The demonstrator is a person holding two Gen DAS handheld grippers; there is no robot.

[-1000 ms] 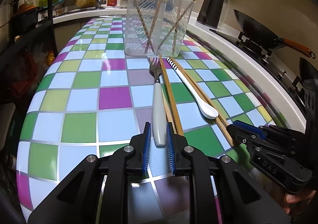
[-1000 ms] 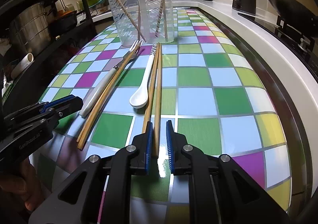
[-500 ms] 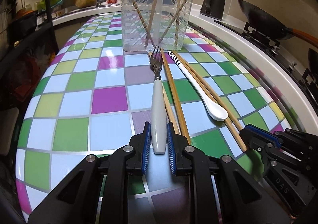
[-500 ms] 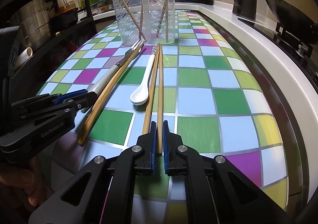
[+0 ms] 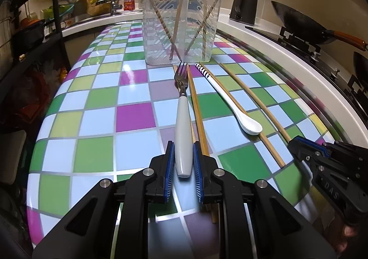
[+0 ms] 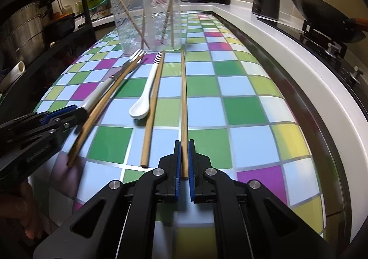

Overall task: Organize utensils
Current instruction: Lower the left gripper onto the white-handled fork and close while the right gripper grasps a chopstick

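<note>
A: Both hands have something; what's the careful way to carry this step through?

B: I'd judge the step to be lifting each piece and dropping it into the cup; the left gripper has its jaws clenched on the white butt of the fork, and the right gripper has its jaws clenched on the near end of one chopstick. Both grips sit at the very tail, so each piece will want to droop or swing; raise them slowly and keep the far tips above the cup's rim before tipping them in.

A: Where do the pieces lie against the jaws?

B: The fork runs straight ahead from between the left pads, tines pointing at the cup's foot and nearly touching it; its handle end pokes just behind the pads. The chopstick runs straight out from the right pads toward the cup, its tip stopping near the base. I cannot tell whether either is clear of the worktop yet.

A: Anything in the way?

B: A loose chopstick pair lies touching the fork's right side, so lift straight up, not sideways; the spoon and another chopstick lie between the two grips; the cup already holds several sticks leaning crosswise, so aim for a gap.
</note>
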